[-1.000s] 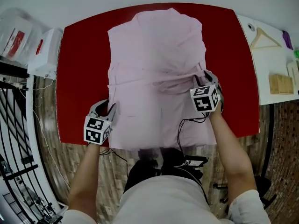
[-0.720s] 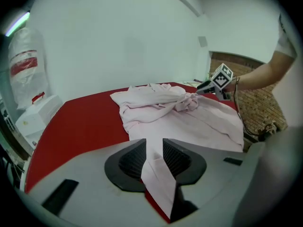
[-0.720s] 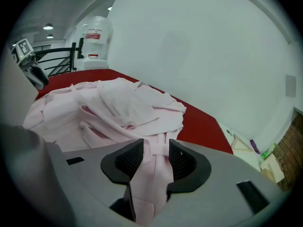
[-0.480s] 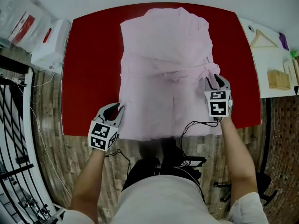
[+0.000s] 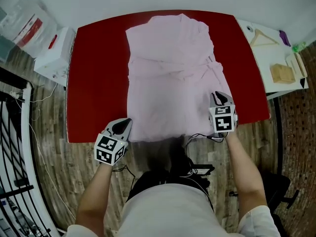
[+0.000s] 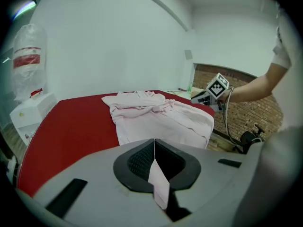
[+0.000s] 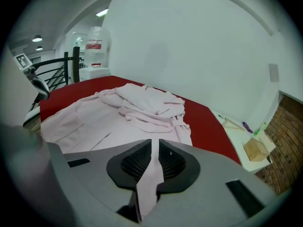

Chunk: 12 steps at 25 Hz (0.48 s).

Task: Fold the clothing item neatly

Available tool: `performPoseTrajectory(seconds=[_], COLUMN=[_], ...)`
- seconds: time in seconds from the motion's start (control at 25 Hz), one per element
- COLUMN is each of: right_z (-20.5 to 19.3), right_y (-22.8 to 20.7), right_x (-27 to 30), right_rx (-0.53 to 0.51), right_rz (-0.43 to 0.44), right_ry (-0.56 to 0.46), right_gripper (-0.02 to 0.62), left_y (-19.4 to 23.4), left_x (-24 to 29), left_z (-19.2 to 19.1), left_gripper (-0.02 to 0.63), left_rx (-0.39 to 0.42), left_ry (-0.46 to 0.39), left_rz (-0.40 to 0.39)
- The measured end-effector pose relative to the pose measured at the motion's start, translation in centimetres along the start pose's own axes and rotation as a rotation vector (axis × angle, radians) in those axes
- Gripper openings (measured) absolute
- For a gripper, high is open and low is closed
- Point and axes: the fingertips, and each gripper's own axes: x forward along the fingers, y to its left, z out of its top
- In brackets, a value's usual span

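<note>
A pale pink robe (image 5: pixel 170 78) lies spread lengthwise on the red table (image 5: pixel 94 83), collar end far, hem at the near edge. My left gripper (image 5: pixel 126 125) sits at the hem's near left corner. Its jaws have just been closing and are shut on a strip of the pink fabric (image 6: pixel 157 178). My right gripper (image 5: pixel 217 98) is at the robe's near right edge; it has just been closing too and pinches a fold of the fabric (image 7: pixel 149 174). In the right gripper view the rumpled collar (image 7: pixel 147 100) lies far ahead.
A white box (image 5: pixel 54 51) and a clear plastic container (image 5: pixel 24 26) stand left of the table. On the right, a white side table holds a wooden hanger (image 5: pixel 261 37) and a wooden block (image 5: pixel 281 74). Black railing (image 5: pixel 12 147) runs at the left; cables (image 5: pixel 197 137) hang below the near edge.
Both grippers have drawn back toward me to the table's near edge and closed on the robe's fabric. The hem that hung over the edge now lies along it.
</note>
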Motion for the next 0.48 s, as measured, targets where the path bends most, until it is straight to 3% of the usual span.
performPoseTrajectory(seconds=[0.16, 0.48], right_z=[-1.1, -3.2], right_y=[0.8, 2.1], right_x=[-2.7, -7.3], right_rx=[-0.019, 0.055], right_rz=[-0.028, -0.052], right_ry=[-0.014, -0.066], right_gripper=[0.025, 0.021], left_y=[-1.0, -3.6], left_x=[-1.0, -2.5], left_z=[-0.4, -1.3], left_gripper=[0.006, 0.008], left_rx=[-0.037, -0.074], left_ry=[-0.017, -0.067], left_rz=[-0.023, -0.082])
